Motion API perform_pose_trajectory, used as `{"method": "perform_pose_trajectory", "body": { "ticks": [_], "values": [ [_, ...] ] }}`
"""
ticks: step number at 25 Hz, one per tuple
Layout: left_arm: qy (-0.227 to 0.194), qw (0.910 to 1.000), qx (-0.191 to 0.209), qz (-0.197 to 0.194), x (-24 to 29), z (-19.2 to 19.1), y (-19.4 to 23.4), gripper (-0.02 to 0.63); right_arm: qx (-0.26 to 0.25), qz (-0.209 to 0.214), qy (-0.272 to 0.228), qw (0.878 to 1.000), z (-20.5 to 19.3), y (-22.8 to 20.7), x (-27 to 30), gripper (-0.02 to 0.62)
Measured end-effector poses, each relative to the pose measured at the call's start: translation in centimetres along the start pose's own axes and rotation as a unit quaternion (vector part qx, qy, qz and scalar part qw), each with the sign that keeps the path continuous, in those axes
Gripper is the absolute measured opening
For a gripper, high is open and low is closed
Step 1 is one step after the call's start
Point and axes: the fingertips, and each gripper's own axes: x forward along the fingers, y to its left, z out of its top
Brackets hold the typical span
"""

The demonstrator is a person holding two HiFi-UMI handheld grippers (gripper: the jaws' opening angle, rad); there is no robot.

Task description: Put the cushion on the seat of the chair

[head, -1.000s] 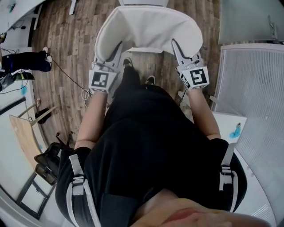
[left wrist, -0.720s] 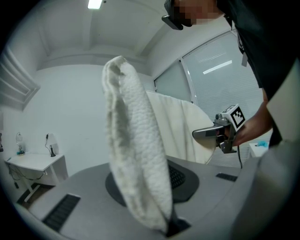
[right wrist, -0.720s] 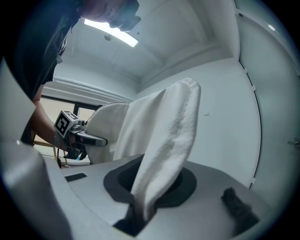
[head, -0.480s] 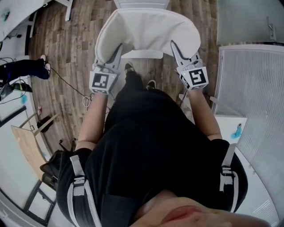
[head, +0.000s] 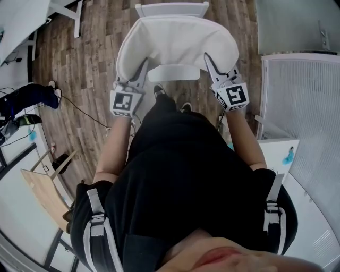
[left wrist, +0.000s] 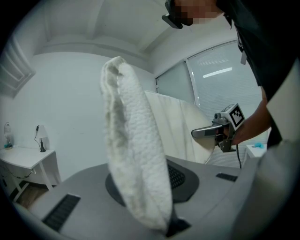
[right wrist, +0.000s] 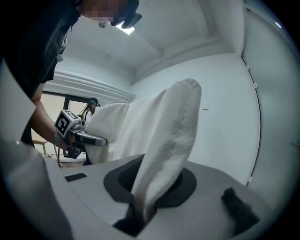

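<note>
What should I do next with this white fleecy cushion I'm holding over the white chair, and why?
Probably lower the white fleecy cushion straight down. The left gripper and right gripper each clamp a side edge, and the white chair's seat shows just under its near edge, backrest beyond, so it looks roughly lined up.

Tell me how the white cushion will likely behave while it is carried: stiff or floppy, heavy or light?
Probably soft: the cushion squashes thin where the left claw pinches it. Likely floppy, since it bows between that and the right claw, above the chair. It seems light, as two edge pinches carry it.
</note>
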Motion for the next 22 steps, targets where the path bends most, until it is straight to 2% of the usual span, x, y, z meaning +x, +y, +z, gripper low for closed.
{"method": "perform_pose_trajectory", "body": {
  "ticks": [6, 14, 22],
  "values": [
    [-0.003, 0.9997, -0.006, -0.024, 1.3, -0.4, 3.7, 0.06, 0.003, -0.022, 0.011, 1.0, 0.5, 0.2, 3.4, 0.054],
    [0.004, 0.9982, -0.007, -0.059, 2.9, -2.1, 5.7, 0.06, 0.013, -0.051, 0.025, 0.998, -1.2, -0.1, 5.5, 0.055],
    [0.034, 0.9971, -0.024, -0.064, 6.4, -5.7, 6.1, 0.06, 0.025, -0.033, 0.048, 0.998, -5.5, -2.4, 7.7, 0.061]
  ]
}}
